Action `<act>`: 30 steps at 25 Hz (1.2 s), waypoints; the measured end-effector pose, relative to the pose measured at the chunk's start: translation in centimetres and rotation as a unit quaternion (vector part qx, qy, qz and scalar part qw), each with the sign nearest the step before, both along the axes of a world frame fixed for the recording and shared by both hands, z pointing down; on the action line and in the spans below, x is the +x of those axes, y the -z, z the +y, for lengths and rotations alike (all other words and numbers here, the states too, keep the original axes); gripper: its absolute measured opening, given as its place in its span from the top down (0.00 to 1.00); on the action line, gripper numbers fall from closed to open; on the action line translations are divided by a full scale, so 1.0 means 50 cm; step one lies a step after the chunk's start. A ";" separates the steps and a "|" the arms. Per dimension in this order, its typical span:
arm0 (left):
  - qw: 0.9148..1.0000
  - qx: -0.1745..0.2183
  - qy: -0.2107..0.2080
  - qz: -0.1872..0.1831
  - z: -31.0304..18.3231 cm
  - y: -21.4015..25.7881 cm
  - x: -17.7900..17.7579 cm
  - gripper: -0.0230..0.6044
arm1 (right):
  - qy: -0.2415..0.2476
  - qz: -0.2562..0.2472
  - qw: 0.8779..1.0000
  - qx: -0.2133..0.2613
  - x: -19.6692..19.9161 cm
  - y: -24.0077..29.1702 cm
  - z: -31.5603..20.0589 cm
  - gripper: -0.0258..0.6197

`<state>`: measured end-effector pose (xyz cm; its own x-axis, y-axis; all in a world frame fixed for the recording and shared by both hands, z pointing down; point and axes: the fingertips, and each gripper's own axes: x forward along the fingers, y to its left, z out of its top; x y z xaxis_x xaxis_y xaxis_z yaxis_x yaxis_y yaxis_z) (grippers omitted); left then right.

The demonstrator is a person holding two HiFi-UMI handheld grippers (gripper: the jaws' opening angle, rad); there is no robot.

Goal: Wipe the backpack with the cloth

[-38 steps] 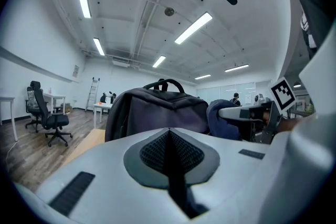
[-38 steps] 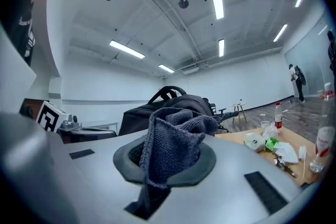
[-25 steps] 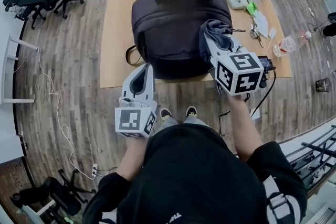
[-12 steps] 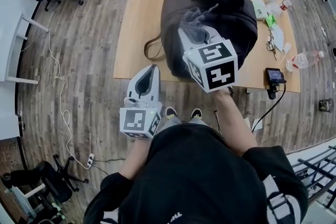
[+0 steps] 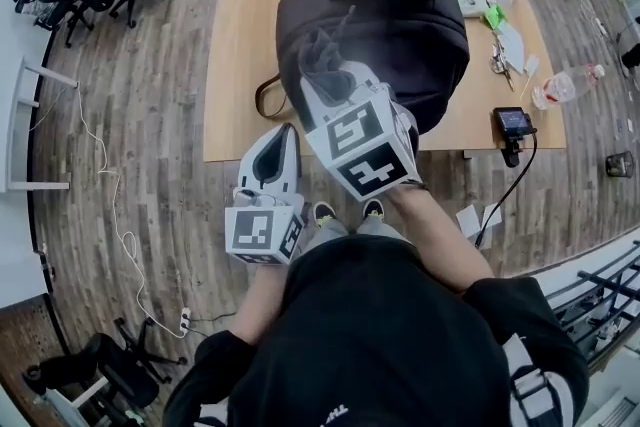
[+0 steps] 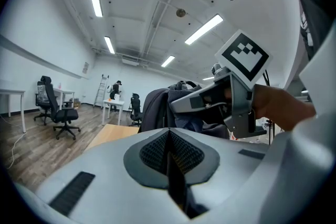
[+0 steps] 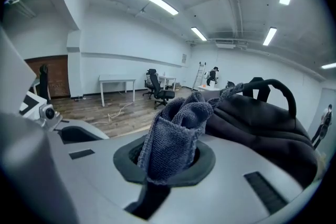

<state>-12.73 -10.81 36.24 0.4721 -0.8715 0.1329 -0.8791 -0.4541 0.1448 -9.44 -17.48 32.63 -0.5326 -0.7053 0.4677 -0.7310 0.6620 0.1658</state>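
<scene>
Right tool (image 7: 167,162): jaws clamped on a bunched grey cloth (image 7: 176,134), cloth at the left flank of the black backpack (image 5: 400,25). Backpack stands on the wooden table (image 5: 235,65). Left tool (image 6: 170,160): jaws fully together, empty, near the table's front edge.
</scene>
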 end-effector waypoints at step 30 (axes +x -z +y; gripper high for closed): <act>0.999 -0.014 -0.048 -0.005 -0.044 -0.018 0.119 0.94 | -0.281 0.152 0.946 0.062 0.537 0.037 0.004 0.90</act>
